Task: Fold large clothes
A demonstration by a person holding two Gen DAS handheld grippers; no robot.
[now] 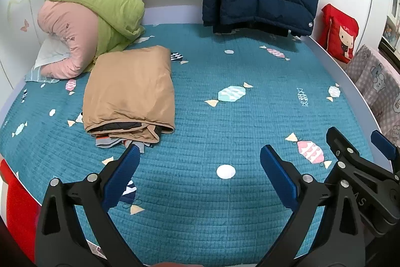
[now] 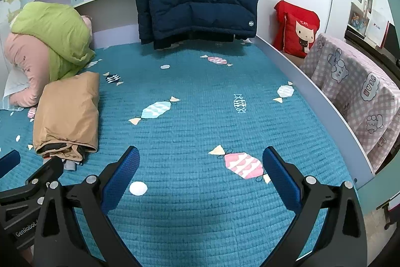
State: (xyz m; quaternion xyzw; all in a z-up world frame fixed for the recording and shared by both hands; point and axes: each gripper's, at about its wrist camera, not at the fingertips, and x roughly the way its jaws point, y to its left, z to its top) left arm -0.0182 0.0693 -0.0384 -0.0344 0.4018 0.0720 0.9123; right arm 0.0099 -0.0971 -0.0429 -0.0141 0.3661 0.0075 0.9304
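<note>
Tan folded garment [image 1: 130, 91] | ahead-left of left claw [image 1: 200, 162] | apart

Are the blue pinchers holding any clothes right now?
No. The left gripper and the right gripper are both open over the teal bedspread, holding nothing. The folded tan garment lies untouched.

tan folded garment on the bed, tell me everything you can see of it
The tan folded garment is a smooth, slightly shiny cloth, folded into a thick rectangle lying flat on the teal quilted bed cover, left of centre. At its near open end, dark lining and layered edges show, with grey, orange-trimmed fabric poking out beneath. Its far end lies close to the green and pink bedding pile; whether they touch is unclear. Neither open gripper touches it.
</note>
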